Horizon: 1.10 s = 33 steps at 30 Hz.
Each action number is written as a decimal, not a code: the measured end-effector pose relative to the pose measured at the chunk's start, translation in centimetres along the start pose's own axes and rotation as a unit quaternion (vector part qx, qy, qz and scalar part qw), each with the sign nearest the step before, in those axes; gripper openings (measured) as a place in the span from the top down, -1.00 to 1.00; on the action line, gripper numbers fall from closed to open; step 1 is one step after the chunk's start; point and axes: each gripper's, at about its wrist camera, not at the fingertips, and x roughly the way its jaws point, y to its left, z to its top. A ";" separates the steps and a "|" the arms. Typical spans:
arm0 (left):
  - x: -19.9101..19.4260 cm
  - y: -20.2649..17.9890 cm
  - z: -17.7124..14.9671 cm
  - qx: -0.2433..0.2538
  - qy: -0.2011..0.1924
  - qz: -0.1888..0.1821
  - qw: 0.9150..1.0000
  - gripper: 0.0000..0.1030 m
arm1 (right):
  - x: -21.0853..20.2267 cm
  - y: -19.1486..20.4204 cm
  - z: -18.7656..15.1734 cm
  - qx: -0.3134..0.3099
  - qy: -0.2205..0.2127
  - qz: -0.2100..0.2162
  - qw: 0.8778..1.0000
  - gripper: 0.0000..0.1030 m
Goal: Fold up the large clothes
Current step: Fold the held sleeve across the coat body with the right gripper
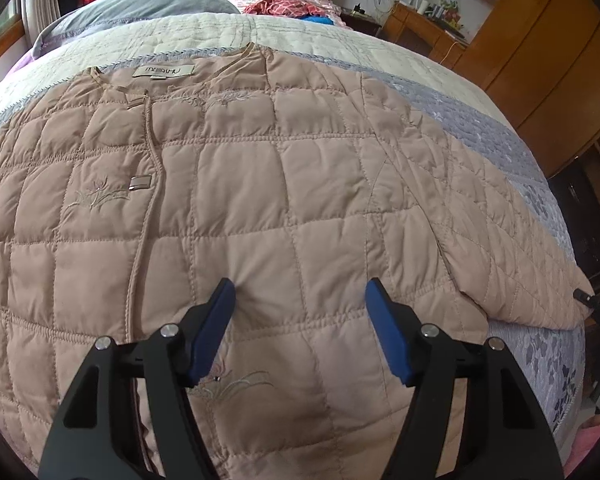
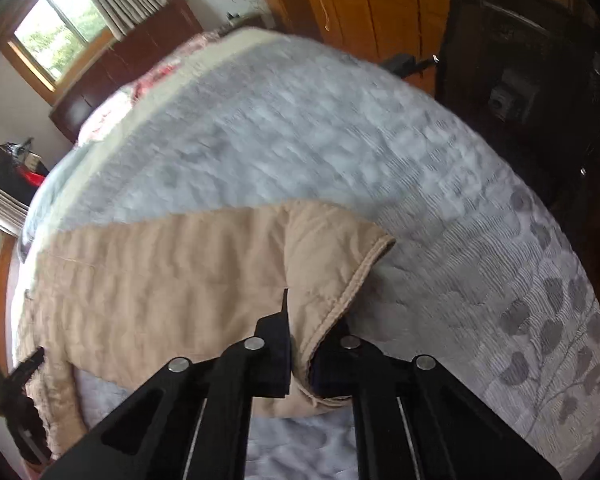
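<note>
A beige quilted jacket (image 1: pixel 236 208) lies flat, front up, on the bed, its collar and label toward the far side. My left gripper (image 1: pixel 300 320) is open and empty, hovering over the jacket's lower front. The jacket's sleeve (image 1: pixel 500 240) stretches to the right edge of the bed. In the right wrist view my right gripper (image 2: pixel 302 344) is shut on the cuff end of that sleeve (image 2: pixel 204 280), lifting it slightly off the bedspread. The right gripper's tip also shows in the left wrist view (image 1: pixel 592 300) at the sleeve end.
The bed has a grey-and-cream quilted bedspread (image 1: pixel 480 120) (image 2: pixel 340 140). A grey pillow (image 1: pixel 140 8) and red clothes (image 1: pixel 288 6) lie at the head. Wooden wardrobes (image 1: pixel 540 48) and a dark cabinet (image 2: pixel 520 80) stand beside the bed.
</note>
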 end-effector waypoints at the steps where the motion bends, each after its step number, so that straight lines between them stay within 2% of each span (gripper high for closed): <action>1: -0.2 0.3 -0.1 -0.001 -0.002 -0.002 1.000 -0.14 | -0.9 1.1 0.0 -0.005 -0.011 0.018 1.000 0.86; 4: -0.8 1.4 -0.2 -0.012 -0.003 -0.019 1.000 -0.01 | -2.6 4.6 0.0 -0.032 -0.033 0.057 0.997 0.86; 7: -1.5 2.5 -0.1 -0.024 -0.012 -0.019 0.999 0.01 | -2.9 9.3 -0.4 -0.070 -0.039 0.082 0.993 0.86; 8: -1.7 2.8 -0.1 -0.025 -0.016 -0.019 0.999 0.11 | -2.7 11.4 -0.6 -0.088 -0.038 0.093 0.991 0.86; 12: -2.0 4.0 0.1 -0.031 -0.020 -0.015 0.999 0.15 | -0.4 18.3 -1.6 -0.142 -0.023 0.104 0.984 0.86; 15: -1.8 4.9 0.2 -0.034 -0.018 -0.018 0.999 0.30 | 1.5 21.6 -2.3 -0.162 -0.008 0.120 0.979 0.86; 20: -1.5 5.5 -0.1 -0.033 -0.020 -0.024 0.999 0.32 | 4.6 25.7 -3.8 -0.183 0.018 0.126 0.975 0.86; 22: -1.4 5.4 -0.2 -0.031 -0.021 -0.022 0.999 0.27 | 5.6 26.4 -4.2 -0.190 0.029 0.125 0.973 0.80; 24: -1.4 5.2 -0.3 -0.029 -0.021 -0.025 0.999 0.20 | 6.0 26.7 -4.6 -0.194 0.037 0.136 0.971 0.63; 25: -1.5 5.2 -0.5 -0.028 -0.021 -0.025 0.999 0.13 | 5.8 26.5 -4.8 -0.193 0.039 0.155 0.968 0.57; 27: -1.6 4.9 -0.5 -0.025 -0.019 -0.029 0.999 -0.01 | 4.6 25.9 -4.9 -0.187 0.035 0.196 0.962 0.32; 28: -1.7 4.7 -0.5 -0.024 -0.020 -0.030 0.999 -0.09 | 4.0 25.5 -4.8 -0.184 0.028 0.210 0.960 0.31; 30: -1.9 3.9 -0.5 -0.022 -0.021 -0.034 0.999 -0.11 | 2.3 23.8 -4.4 -0.169 0.005 0.228 0.959 0.31; 32: -2.1 2.6 -0.4 -0.020 -0.021 -0.052 0.998 -0.12 | 1.3 22.3 -3.9 -0.149 -0.015 0.219 0.964 0.31; 33: -2.2 1.7 -0.4 -0.017 -0.020 -0.063 0.998 -0.12 | 0.9 21.0 -3.6 -0.133 -0.029 0.185 0.973 0.31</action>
